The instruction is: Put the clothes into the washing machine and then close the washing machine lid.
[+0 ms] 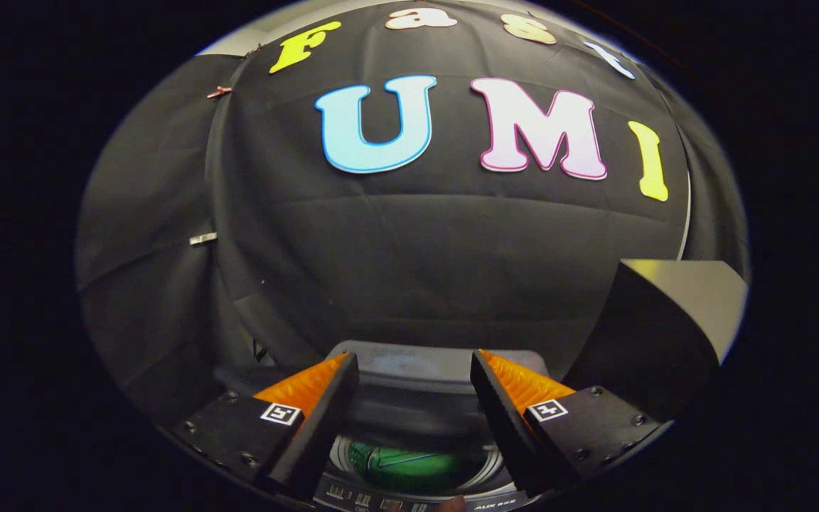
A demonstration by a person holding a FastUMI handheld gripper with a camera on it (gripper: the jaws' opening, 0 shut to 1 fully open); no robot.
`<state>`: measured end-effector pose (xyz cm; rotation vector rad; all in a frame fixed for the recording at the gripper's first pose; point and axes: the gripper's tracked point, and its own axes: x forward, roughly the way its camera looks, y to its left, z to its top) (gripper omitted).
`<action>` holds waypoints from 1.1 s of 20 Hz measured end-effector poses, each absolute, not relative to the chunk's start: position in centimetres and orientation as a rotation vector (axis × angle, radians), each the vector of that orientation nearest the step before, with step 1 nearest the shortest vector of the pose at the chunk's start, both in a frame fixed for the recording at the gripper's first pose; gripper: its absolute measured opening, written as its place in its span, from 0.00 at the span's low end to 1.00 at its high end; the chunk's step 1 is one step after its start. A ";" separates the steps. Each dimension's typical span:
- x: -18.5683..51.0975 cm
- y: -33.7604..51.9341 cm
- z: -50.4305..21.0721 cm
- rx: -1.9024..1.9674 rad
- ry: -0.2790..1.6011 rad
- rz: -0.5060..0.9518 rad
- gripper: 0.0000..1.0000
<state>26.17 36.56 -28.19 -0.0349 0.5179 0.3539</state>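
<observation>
Fingers of my gripper (415, 370) sit spread wide at the bottom of the frame, left one lower left, right one lower right, nothing between them but air. In the gap at bottom centre lies the washing machine (409, 398), its raised lid (409, 359) beyond my tips, green clothes (409, 466) inside the drum. At the lower right stands a dark box (665, 320).

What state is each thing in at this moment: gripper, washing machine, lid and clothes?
gripper: fingers apart, holding nothing.
washing machine: drum opening uncovered, below and between the fingers.
washing machine lid: raised, standing behind the opening, not yet closed.
green clothes: lying inside the drum.
black box: standing beside the machine, untouched.
</observation>
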 end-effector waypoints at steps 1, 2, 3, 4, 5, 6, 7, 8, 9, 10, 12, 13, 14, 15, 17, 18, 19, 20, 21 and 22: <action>25.0 35.9 -29.0 -0.032 0.530 0.358 1.00; 23.9 35.4 -29.4 -0.022 0.531 0.362 1.00; 22.9 34.8 -29.7 -0.015 0.534 0.361 1.00; 22.0 34.1 -29.8 -0.001 0.532 0.356 1.00; 21.1 33.3 -29.8 0.018 0.528 0.345 1.00; 20.4 32.7 -29.5 0.042 0.521 0.330 1.00; 20.0 32.3 -29.2 0.078 0.514 0.323 1.00; 19.5 31.9 -29.2 0.105 0.515 0.317 1.00; 18.9 31.4 -29.0 0.123 0.516 0.316 0.99; 18.6 30.8 -28.8 0.132 0.518 0.312 1.00; 18.2 29.7 -28.4 0.144 0.509 0.303 1.00; 18.1 29.3 -28.2 0.141 0.503 0.300 1.00; 17.7 28.7 -27.8 0.129 0.492 0.292 1.00; 17.2 28.1 -27.2 0.117 0.476 0.286 1.00; 16.7 27.6 -26.6 0.095 0.447 0.288 1.00; 16.4 27.1 -25.9 0.086 0.427 0.291 1.00; 16.1 26.4 -24.8 0.086 0.402 0.291 1.00; 15.7 25.9 -23.8 0.095 0.377 0.289 1.00; 15.3 25.4 -22.7 0.110 0.355 0.286 1.00; 15.0 24.8 -21.9 0.124 0.339 0.282 1.00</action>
